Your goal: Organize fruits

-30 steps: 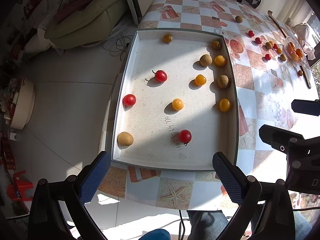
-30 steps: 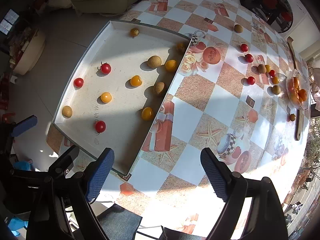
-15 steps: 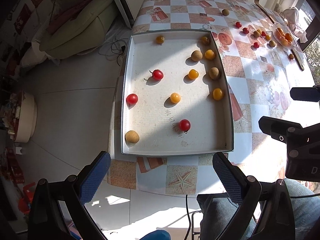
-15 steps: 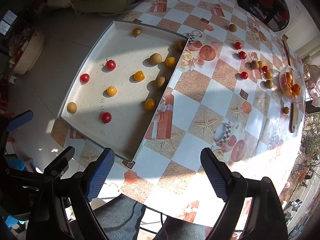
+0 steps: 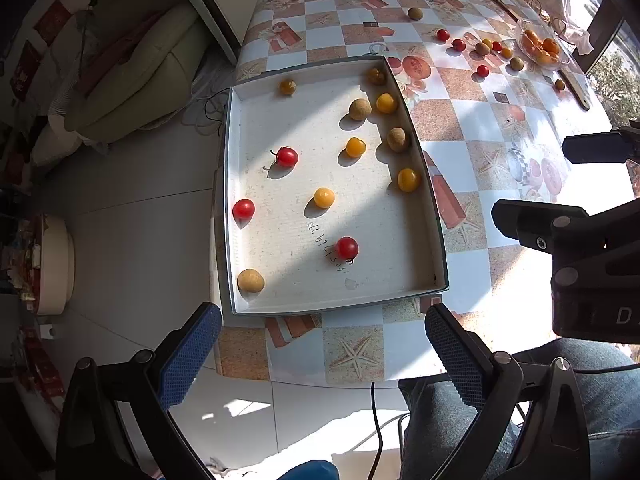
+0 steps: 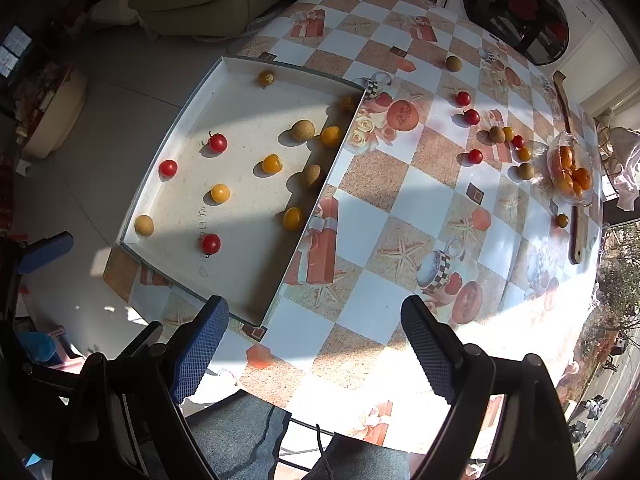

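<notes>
A shallow white tray (image 5: 236, 264) (image 6: 168, 140) lies on the left part of a checkered table (image 5: 476, 120). In it sit several small fruits: red tomatoes (image 5: 346, 247) (image 6: 211, 243), yellow tomatoes (image 5: 324, 197) (image 6: 220, 193) and brown round fruits (image 5: 251, 280) (image 6: 144, 225). More loose fruits (image 5: 482, 48) (image 6: 496, 135) lie far right on the table. My left gripper (image 5: 322, 354) hangs open high over the tray's near edge, holding nothing. My right gripper (image 6: 316, 344) is open above the table's near edge, right of the tray.
A glass dish of oranges (image 6: 570, 172) (image 5: 540, 46) stands at the table's far right, beside a long wooden utensil (image 6: 576, 232). A cushioned sofa (image 5: 132, 76) and tiled floor lie left of the table. A person's jeans-clad legs (image 6: 240, 436) are below the near edge.
Both grippers have risen, so tray and table look smaller and farther. The left view has rolled, swinging the tray's far end to the left. No fruit has moved; both grippers stay open.
</notes>
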Motion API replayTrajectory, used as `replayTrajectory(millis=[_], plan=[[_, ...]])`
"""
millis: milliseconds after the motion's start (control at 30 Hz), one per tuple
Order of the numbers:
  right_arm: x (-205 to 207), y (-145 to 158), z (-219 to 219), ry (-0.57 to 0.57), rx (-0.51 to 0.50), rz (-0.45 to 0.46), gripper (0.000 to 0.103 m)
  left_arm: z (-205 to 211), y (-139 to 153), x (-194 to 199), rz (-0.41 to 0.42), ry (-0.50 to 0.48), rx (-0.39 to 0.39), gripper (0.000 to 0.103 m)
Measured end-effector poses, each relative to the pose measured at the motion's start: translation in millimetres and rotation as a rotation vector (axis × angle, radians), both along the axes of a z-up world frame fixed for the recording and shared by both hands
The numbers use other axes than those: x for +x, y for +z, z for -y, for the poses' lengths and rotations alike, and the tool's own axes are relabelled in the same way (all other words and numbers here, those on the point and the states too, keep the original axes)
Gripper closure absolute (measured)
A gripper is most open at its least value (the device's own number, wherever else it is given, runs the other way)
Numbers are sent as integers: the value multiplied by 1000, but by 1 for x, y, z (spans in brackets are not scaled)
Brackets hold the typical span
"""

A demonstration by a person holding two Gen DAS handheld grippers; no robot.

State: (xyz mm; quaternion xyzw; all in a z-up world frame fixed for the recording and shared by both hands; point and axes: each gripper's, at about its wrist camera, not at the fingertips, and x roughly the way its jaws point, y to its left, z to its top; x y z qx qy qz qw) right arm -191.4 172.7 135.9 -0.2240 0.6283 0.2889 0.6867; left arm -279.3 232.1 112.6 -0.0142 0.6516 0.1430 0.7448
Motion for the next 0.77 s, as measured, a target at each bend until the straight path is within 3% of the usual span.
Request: replayTrajectory(millis=[767], plan=[[-9,1,-5,11,-1,8,13,-8,5,-5,42,26,-45,0]])
